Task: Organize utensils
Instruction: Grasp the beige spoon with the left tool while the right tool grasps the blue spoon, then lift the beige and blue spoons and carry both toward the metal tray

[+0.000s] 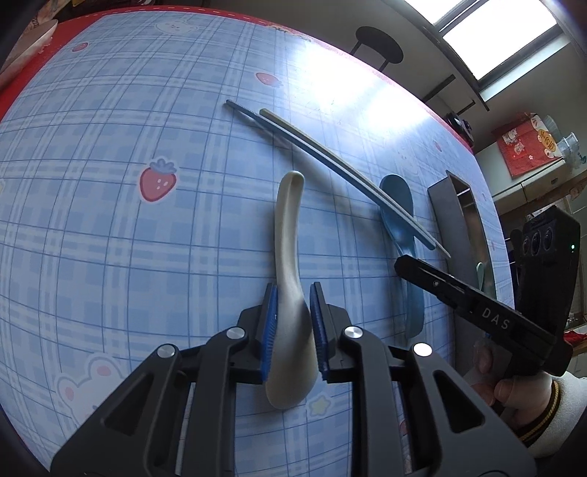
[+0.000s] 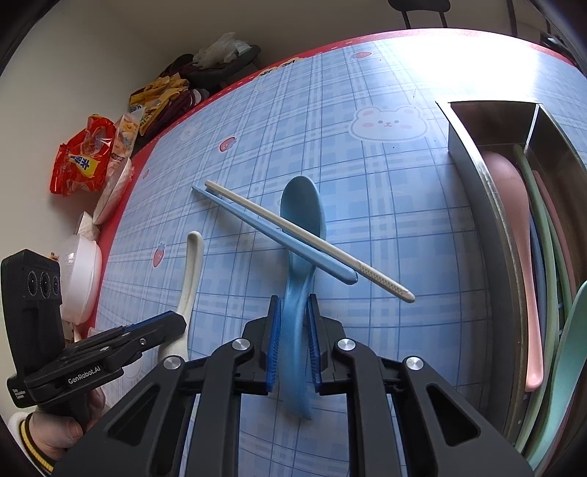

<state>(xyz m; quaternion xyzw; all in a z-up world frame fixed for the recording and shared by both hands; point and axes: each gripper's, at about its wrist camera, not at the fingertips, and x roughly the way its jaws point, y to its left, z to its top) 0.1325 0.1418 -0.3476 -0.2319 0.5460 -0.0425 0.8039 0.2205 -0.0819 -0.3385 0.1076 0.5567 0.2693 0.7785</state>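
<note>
I see a table covered with a cloth (image 1: 110,227) of light blue checks, printed with strawberries and bear faces, and a red border runs along its far edge. Strong light from a window (image 1: 502,33) makes a white glare on the far part of the cloth.

My left gripper (image 1: 293,293) is pinching the white spoon (image 1: 290,264) at the neck, between bowl and handle; the blue pads press it on both sides. The spoon lies on the cloth with its handle pointing away from me.

My right gripper (image 2: 293,304) is pinching the blue spoon (image 2: 299,235) at the handle in the same way. Its bowl points away, and two chopsticks (image 2: 293,238), one blue and one cream, lie across this spoon side by side.

At the right of the blue spoon stands a metal box (image 2: 488,220) with a divider. A pink spoon (image 2: 513,227) and some green and pink utensils lie inside it; I cannot tell exactly how many.

Beyond the left edge of the table, by the wall, I see a red snack bag (image 2: 84,157), white bowls (image 2: 82,271), and a heap of dark and yellow things. A black stool (image 1: 378,46) stands past the far edge. A hand with a cream cuff holds each gripper.
</note>
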